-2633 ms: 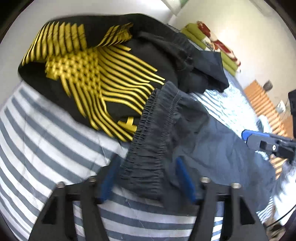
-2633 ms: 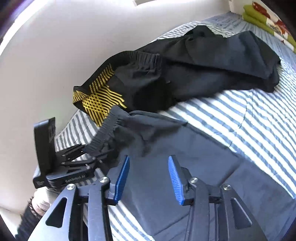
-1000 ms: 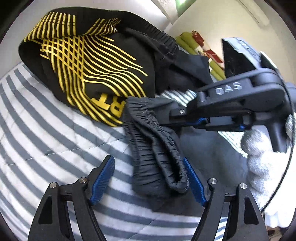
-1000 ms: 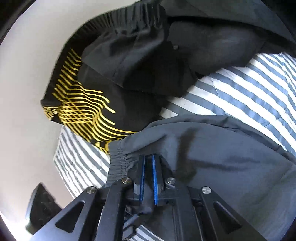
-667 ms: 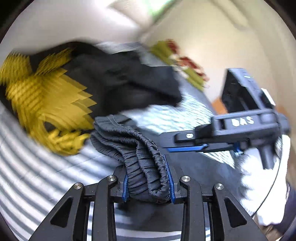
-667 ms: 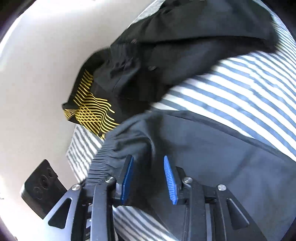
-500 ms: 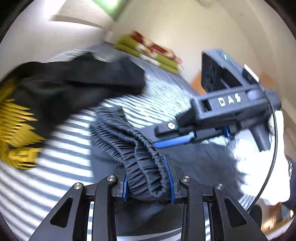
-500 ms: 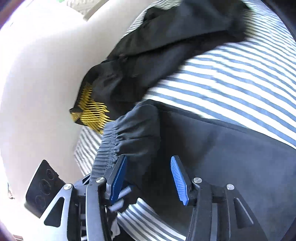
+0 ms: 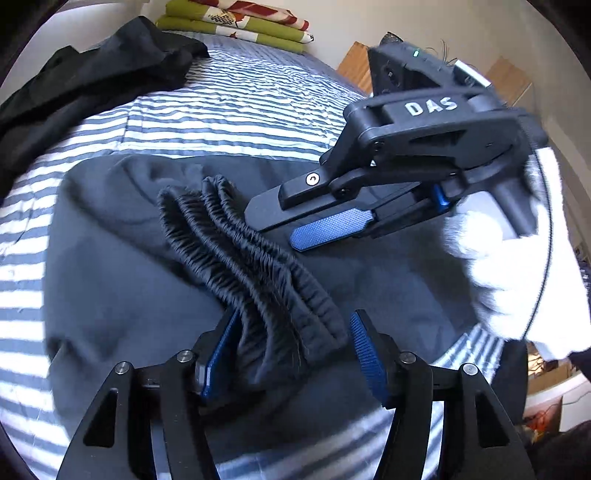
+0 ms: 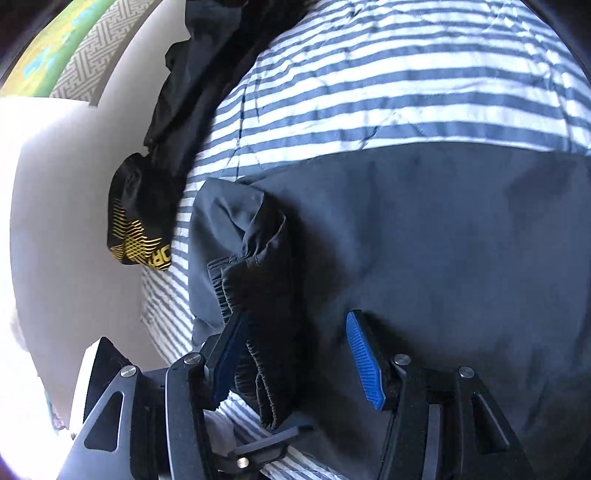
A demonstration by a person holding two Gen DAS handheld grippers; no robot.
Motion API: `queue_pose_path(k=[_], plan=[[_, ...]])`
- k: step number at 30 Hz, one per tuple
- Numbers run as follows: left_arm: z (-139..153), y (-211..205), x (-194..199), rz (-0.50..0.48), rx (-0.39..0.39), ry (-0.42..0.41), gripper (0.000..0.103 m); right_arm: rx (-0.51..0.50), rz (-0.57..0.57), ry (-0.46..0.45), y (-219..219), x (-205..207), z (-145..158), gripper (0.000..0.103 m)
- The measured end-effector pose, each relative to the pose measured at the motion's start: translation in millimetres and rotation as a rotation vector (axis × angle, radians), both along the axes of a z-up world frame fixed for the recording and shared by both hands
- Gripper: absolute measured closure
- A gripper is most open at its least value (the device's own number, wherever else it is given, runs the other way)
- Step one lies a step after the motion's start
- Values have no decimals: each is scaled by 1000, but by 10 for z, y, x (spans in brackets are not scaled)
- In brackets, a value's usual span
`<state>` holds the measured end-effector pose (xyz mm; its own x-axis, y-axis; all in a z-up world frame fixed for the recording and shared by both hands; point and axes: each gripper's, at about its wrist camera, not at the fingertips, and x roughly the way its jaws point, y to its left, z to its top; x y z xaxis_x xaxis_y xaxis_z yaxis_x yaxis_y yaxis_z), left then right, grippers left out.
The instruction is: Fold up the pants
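Dark grey pants [image 9: 122,280] lie spread on the striped bedspread [image 9: 236,107]. Their elastic waistband [image 9: 251,266] is bunched in folds on top of the fabric. My left gripper [image 9: 293,352] is open, its blue pads on either side of the near end of the waistband, which rests against the left pad. My right gripper [image 10: 297,356] is open too and hovers just over the pants. The gathered waistband [image 10: 258,295] lies beside its left finger. In the left wrist view the right gripper [image 9: 280,227] reaches in from the right, held by a hand in a white glove [image 9: 517,277].
A black garment with a yellow pattern [image 10: 140,236] lies along the white wall [image 10: 55,184]; its dark cloth [image 9: 74,85] fills the far left of the bed. Folded green and red blankets [image 9: 240,22] sit at the bed's far end. Wooden flooring [image 9: 354,62] shows beyond.
My left gripper closed on the bunched waistband, carried it away from the black and yellow garment over the grey fabric, and has now opened. The right gripper let go earlier and stays open.
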<state>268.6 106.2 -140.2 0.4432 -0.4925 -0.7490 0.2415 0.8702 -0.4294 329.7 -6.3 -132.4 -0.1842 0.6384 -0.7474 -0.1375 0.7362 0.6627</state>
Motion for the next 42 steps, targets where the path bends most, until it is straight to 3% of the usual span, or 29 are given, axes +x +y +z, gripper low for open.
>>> queue_pose_path(k=[3,8,15,20,22,25,30,35,40,42], plan=[[82,130,-206,16,-24,-22,30,57,-23,19,-64,-9,10,49],[63,176,-185,51,-27,-10,29,62,-46,-13,-167,-74,79,47],[77,-279,-84,-65,-14,-34,30,-26,-1,-89,-87,-77,71,46],[216,120,-288,5,27,-39,30,-14,46,-100,7,-105,22,46],[249,307,-364,41,50,-35,30,6,56,-104,46,-124,-7,46],[204,400,-310,64,25,-23,30,47,42,-127,22,-168,4,45],[281,0,-93,-6,-28,-59,30,142,8,-113,-101,-206,36,44],[149,-239,121,-43,-77,-32,30,84,38,-152,-30,-205,64,39],[226,-108,-21,-48,20,-42,30,-68,124,-244,168,-252,82,40],[260,86,-86,-14,42,-44,30,-82,134,-246,200,-265,51,40]])
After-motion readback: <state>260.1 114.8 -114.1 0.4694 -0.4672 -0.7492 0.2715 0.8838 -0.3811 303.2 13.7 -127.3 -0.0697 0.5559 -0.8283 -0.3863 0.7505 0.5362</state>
